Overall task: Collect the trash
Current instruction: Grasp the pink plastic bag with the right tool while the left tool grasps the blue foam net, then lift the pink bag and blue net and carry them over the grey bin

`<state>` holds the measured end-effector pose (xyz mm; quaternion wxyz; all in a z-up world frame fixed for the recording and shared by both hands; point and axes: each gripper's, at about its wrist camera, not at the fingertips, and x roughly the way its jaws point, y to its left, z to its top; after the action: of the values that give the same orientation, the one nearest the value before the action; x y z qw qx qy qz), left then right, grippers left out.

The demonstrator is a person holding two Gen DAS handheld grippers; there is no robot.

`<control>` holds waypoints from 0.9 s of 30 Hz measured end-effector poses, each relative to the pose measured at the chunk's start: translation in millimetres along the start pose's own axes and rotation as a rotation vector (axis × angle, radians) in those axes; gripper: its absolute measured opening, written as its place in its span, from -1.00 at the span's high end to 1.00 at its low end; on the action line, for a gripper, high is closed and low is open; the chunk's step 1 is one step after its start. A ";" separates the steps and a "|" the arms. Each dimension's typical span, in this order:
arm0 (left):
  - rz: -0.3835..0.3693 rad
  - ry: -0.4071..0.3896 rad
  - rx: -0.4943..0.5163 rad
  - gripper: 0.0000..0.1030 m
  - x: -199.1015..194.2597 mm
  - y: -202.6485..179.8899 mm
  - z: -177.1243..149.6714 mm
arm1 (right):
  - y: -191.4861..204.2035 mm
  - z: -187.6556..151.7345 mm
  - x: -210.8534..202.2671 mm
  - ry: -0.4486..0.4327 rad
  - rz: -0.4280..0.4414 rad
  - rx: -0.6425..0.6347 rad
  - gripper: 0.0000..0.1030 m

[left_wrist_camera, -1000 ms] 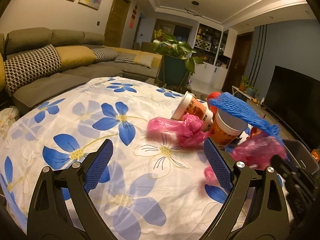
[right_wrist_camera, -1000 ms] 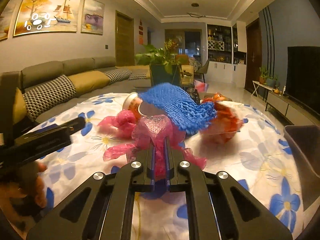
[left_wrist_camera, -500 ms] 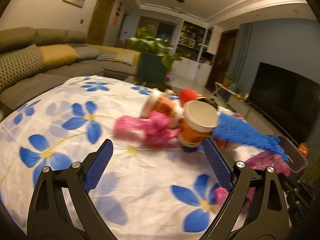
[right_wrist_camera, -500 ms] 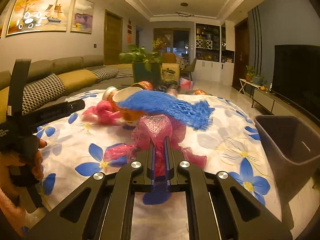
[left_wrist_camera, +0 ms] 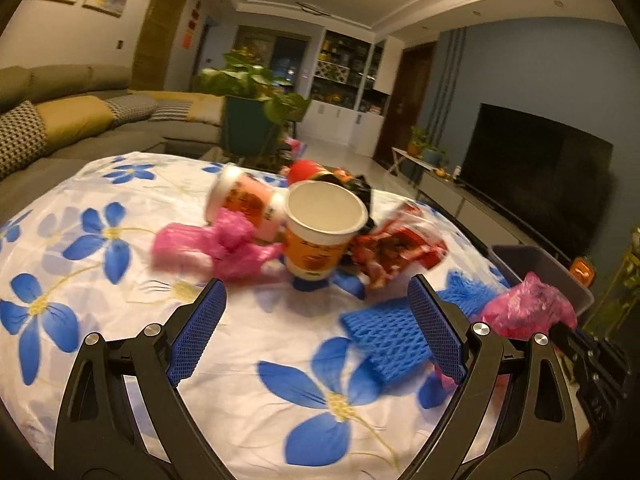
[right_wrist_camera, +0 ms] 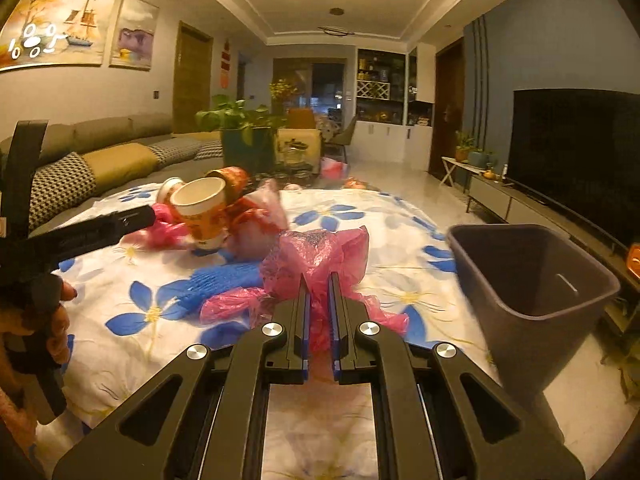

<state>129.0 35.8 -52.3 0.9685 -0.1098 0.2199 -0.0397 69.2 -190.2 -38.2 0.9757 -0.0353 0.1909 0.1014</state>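
With my right claw (right_wrist_camera: pixel 319 280) clamped on the crumpled pink bag (right_wrist_camera: pixel 320 256) short of the grey bin (right_wrist_camera: pixel 532 276) and my left claw (left_wrist_camera: pixel 316 316) spread empty, I risk the thin, trailing film slipping free onto the bench (right_wrist_camera: pixel 360 208).

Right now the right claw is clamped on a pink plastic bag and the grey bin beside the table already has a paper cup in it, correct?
Not quite. The right claw is clamped on the pink plastic bag, but the grey bin beside the table looks empty in the right wrist view. The paper cup stands on the flowered tablecloth.
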 end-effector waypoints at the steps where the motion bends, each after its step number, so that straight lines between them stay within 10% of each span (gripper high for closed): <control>1: -0.013 0.010 0.014 -0.75 2.8 -4.1 -1.7 | -3.4 0.2 -1.6 -0.005 -0.011 0.006 0.83; 14: -0.058 0.263 0.159 -0.57 78.6 -50.7 -21.1 | -34.0 0.7 -11.4 -0.043 -0.087 0.067 0.83; 22: -0.109 0.320 0.169 0.75 84.8 -51.9 -28.9 | -34.4 1.2 -9.9 -0.041 -0.087 0.075 0.83; 27: -0.129 0.271 0.175 0.88 66.4 -56.0 -30.9 | -35.4 1.3 -14.1 -0.051 -0.091 0.074 0.83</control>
<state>173.8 -33.0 -94.2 0.9313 -0.0324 0.3367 -0.1354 64.4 -227.3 -30.6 0.9845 -0.0054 0.1677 0.0508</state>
